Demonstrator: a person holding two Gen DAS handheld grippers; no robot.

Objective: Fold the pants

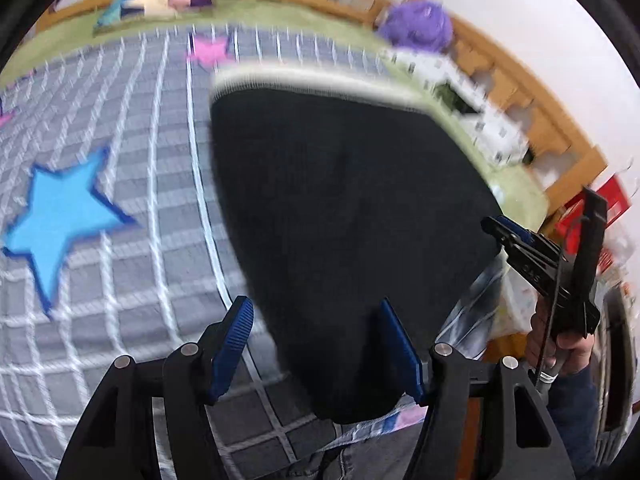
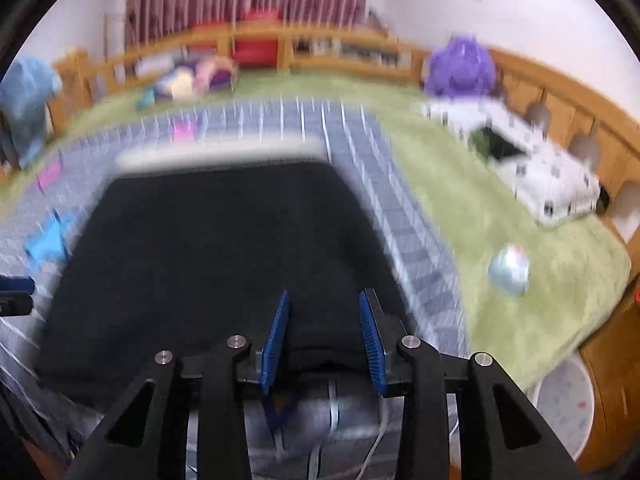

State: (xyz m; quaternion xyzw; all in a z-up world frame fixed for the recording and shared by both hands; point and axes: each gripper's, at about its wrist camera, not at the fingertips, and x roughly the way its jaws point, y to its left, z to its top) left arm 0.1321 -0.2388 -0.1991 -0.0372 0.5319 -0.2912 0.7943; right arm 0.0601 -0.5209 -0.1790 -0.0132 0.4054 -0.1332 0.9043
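Black pants (image 1: 344, 216) with a white waistband (image 1: 312, 80) at the far end lie flat on a grey checked blanket (image 1: 132, 264). They also show in the right wrist view (image 2: 216, 248). My left gripper (image 1: 316, 316) is open, its blue fingers (image 1: 236, 336) astride the pants' near left edge. My right gripper (image 2: 324, 300) is open over the pants' near right edge, and it shows in the left wrist view (image 1: 504, 232) at the right. Both views are blurred.
The blanket has blue (image 1: 60, 216) and pink stars (image 1: 208, 52) and lies on a green bedcover (image 2: 480, 216). A purple plush (image 2: 460, 68), a white box (image 2: 532, 168), a small pale ball (image 2: 510, 270) and a wooden rail (image 2: 328, 46) lie beyond.
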